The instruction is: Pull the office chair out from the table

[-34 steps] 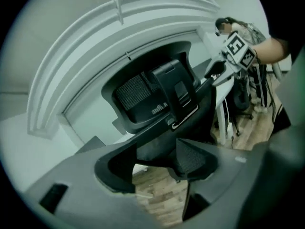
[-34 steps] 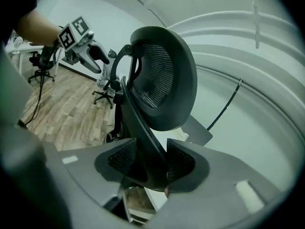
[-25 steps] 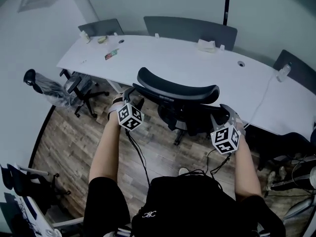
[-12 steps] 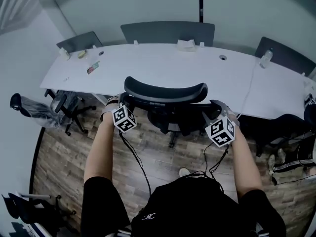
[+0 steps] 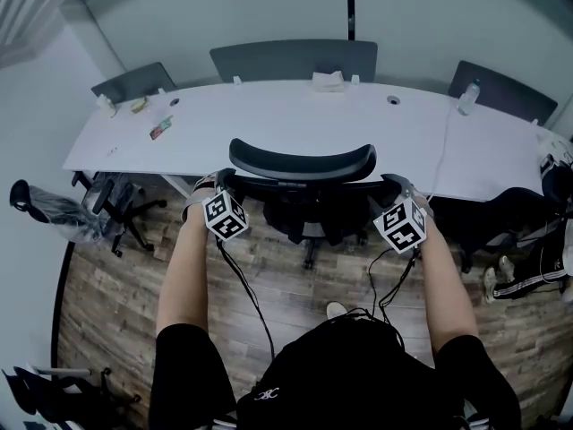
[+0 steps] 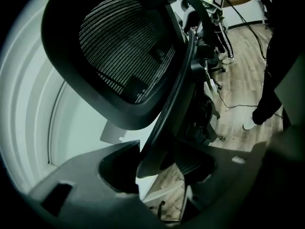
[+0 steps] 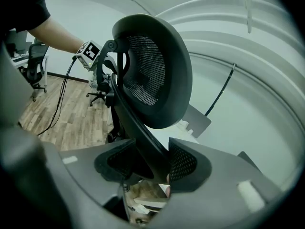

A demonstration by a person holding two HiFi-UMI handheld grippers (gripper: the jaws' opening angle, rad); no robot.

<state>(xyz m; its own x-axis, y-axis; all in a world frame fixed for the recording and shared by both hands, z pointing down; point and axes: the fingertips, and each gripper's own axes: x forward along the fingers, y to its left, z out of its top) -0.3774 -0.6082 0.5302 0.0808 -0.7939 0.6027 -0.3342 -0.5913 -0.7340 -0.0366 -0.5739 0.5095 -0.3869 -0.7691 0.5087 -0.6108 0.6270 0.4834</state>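
Note:
A black mesh office chair (image 5: pixel 302 162) stands with its seat tucked under the long white table (image 5: pixel 269 115). My left gripper (image 5: pixel 219 181) is at the left edge of the chair's back. In the left gripper view the mesh back (image 6: pixel 124 51) fills the picture. Its black frame runs down between the jaws of the left gripper (image 6: pixel 159 168), which have just been closing and now press on it. My right gripper (image 5: pixel 392 183) is at the right edge of the back. In the right gripper view the right gripper (image 7: pixel 152 168) clamps the same frame below the mesh (image 7: pixel 157 70).
A second black chair (image 5: pixel 112 200) stands at the table's left end and grey chairs (image 5: pixel 294 59) line its far side. Cables (image 5: pixel 255 303) trail over the wood floor behind the chair. Dark bags and gear (image 5: pixel 528 218) lie at the right. Small items and a bottle (image 5: pixel 466 97) sit on the table.
The head view has swung round to face the table squarely. Both grippers stay at the two sides of the chair's back, and the chair stands in much the same spot.

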